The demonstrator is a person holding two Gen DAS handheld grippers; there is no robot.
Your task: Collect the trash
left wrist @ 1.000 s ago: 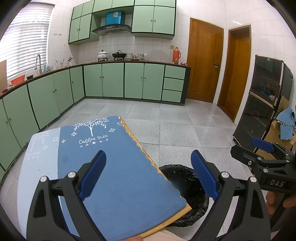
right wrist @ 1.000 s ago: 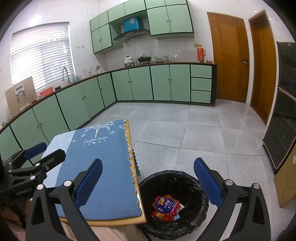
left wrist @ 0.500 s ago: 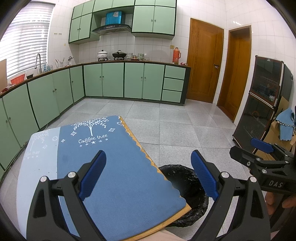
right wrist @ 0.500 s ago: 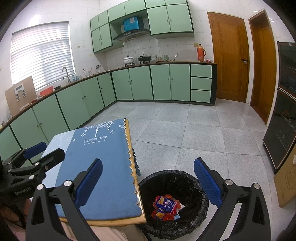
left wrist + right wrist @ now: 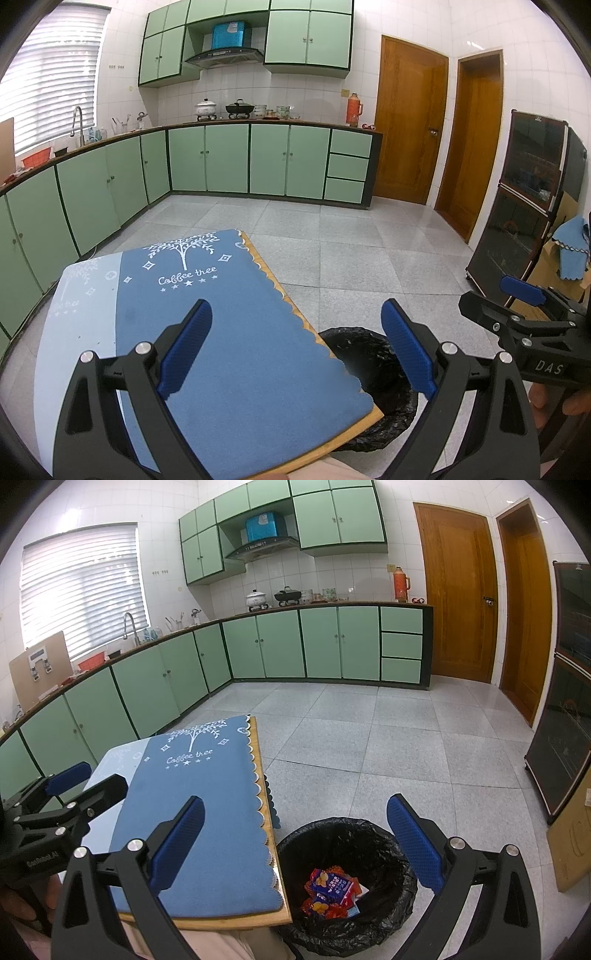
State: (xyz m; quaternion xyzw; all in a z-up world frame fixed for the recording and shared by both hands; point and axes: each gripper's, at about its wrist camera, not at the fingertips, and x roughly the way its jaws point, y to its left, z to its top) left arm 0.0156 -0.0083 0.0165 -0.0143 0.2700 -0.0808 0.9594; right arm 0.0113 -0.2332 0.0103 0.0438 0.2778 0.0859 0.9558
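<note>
A black-lined trash bin (image 5: 347, 882) stands on the floor at the right of the table; it also shows in the left wrist view (image 5: 373, 373). Red and blue snack wrappers (image 5: 330, 891) lie inside it. My right gripper (image 5: 295, 842) is open and empty, held above the table's right edge and the bin. My left gripper (image 5: 297, 347) is open and empty above the table's near right corner. Each gripper shows at the edge of the other's view.
A table with a blue "Coffee tree" cloth (image 5: 207, 332) fills the near left. Green cabinets (image 5: 280, 646) run along the left and back walls. Two wooden doors (image 5: 458, 590) stand at the back right. A dark glass cabinet (image 5: 524, 206) and cardboard boxes stand at the right.
</note>
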